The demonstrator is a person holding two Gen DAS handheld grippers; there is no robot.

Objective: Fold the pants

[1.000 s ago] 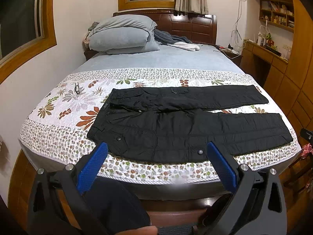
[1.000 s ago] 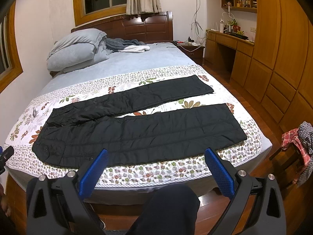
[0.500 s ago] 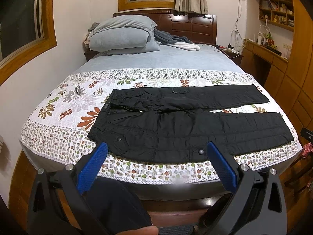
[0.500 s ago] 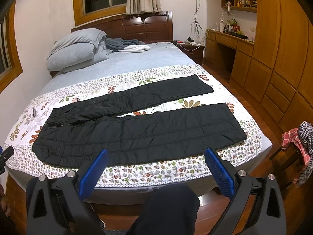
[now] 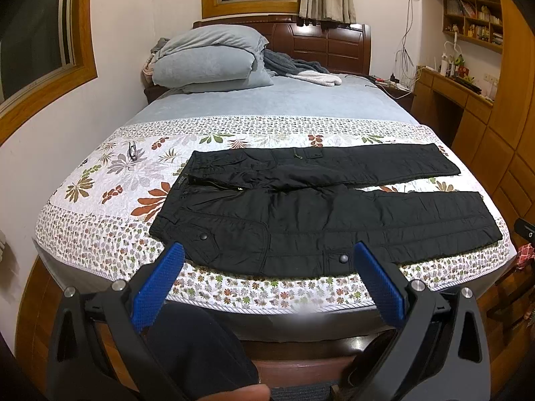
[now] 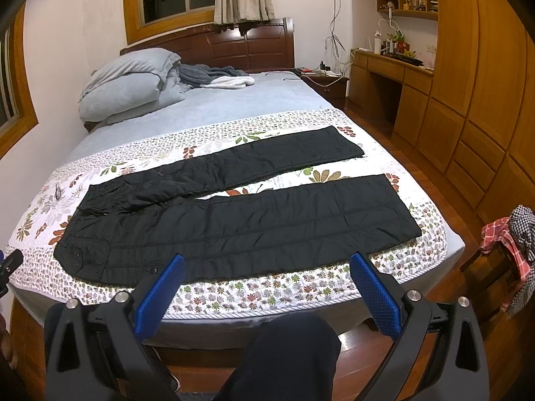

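Black pants (image 5: 317, 214) lie flat across the foot of the bed on a floral quilt (image 5: 110, 180), waist to the left, both legs spread apart and running right. In the right wrist view the same pants (image 6: 240, 220) stretch from lower left to the right edge. My left gripper (image 5: 267, 260) hangs open in front of the bed's near edge, just short of the waist and hip pocket, holding nothing. My right gripper (image 6: 267, 270) is also open and empty, off the near edge by the lower leg's middle.
Grey pillows (image 5: 210, 60) and a crumpled blanket (image 5: 294, 67) sit at the headboard end. A small dark item (image 5: 132, 150) lies on the quilt's left. Wooden cabinets and a desk (image 6: 401, 77) line the right wall. A chair with checked cloth (image 6: 511, 244) stands right. A person's dark-clad knee (image 6: 287, 351) is below.
The left view has shifted slightly, the pants sitting a touch higher in frame. The right gripper has not visibly moved. Both stay open.
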